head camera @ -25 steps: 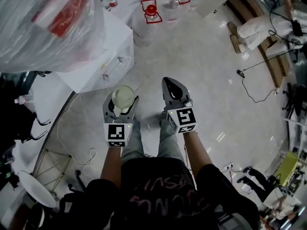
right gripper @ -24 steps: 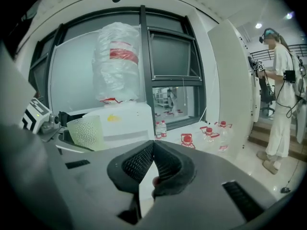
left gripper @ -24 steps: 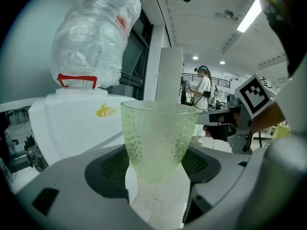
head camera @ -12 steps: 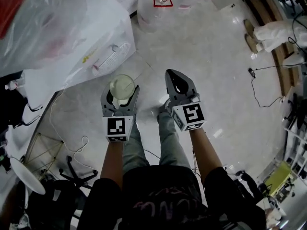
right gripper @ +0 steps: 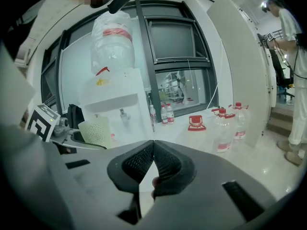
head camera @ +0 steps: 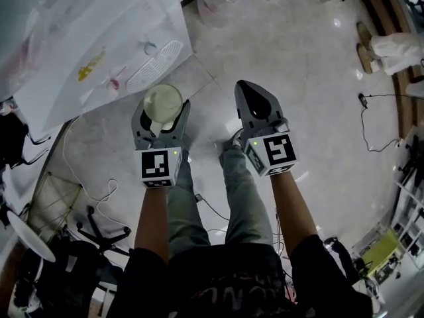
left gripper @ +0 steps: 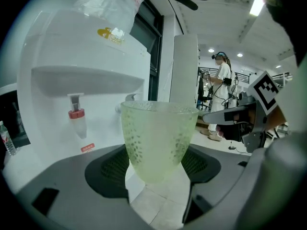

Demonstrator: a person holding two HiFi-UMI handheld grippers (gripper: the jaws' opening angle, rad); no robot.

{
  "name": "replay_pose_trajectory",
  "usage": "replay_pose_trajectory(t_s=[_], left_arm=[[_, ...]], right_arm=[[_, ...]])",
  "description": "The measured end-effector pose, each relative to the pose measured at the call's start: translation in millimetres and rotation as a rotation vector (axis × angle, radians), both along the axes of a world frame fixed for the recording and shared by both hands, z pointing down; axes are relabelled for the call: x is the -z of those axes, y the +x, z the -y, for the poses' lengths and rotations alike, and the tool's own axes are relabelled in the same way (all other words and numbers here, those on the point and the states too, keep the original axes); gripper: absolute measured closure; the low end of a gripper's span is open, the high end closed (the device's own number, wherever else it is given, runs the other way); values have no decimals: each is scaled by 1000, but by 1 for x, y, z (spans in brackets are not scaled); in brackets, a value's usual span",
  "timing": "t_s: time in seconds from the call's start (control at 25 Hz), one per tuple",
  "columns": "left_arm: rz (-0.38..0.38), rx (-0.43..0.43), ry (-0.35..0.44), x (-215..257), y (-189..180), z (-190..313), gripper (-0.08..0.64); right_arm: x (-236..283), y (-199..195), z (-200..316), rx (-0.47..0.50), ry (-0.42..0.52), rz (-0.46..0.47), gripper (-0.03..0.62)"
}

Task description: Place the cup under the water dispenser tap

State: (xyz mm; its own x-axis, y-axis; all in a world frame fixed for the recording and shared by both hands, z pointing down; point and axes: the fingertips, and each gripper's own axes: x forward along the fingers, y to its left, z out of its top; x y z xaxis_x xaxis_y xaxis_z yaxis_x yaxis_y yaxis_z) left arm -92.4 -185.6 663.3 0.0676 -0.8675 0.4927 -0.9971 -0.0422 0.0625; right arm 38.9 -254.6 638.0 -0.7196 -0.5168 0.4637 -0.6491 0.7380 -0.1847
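Left gripper (head camera: 162, 111) clamped on pale green textured cup (left gripper: 157, 143), cup upright between jaws. Water dispenser (left gripper: 81, 56) straight ahead of it, red tap (left gripper: 75, 113) up-left of cup, not touching. Right gripper (right gripper: 153, 147) just right of left one, jaws together, nothing held.

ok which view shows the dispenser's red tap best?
Left gripper view: the red tap faces the camera, large, left of the cup. Right gripper view: dispenser small, tap indistinct. Head view doesn't show it.
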Motion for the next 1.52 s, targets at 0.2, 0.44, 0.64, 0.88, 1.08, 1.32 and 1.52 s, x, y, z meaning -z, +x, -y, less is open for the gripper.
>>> replay_pose_trajectory(t_s=[0.2, 0.44, 0.64, 0.88, 1.08, 1.32, 1.52], left_arm=[[6, 46, 12, -27, -11, 8, 215], [24, 103, 27, -56, -26, 25, 215], [4, 140, 48, -81, -34, 47, 215], [40, 168, 46, -110, -43, 69, 215], [73, 198, 44, -122, -57, 80, 215], [93, 236, 1, -127, -65, 80, 215], [95, 248, -47, -134, -69, 85, 215]], right_arm=[[-27, -3, 7, 9, 7, 18, 577], [-61, 0, 16, 40, 34, 28, 577], [-92, 4, 26, 45, 18, 21, 577], [-122, 1, 39, 58, 31, 7, 577], [-137, -6, 46, 83, 37, 16, 577], [-145, -11, 44, 92, 27, 24, 577], [-148, -14, 49, 111, 40, 28, 577]])
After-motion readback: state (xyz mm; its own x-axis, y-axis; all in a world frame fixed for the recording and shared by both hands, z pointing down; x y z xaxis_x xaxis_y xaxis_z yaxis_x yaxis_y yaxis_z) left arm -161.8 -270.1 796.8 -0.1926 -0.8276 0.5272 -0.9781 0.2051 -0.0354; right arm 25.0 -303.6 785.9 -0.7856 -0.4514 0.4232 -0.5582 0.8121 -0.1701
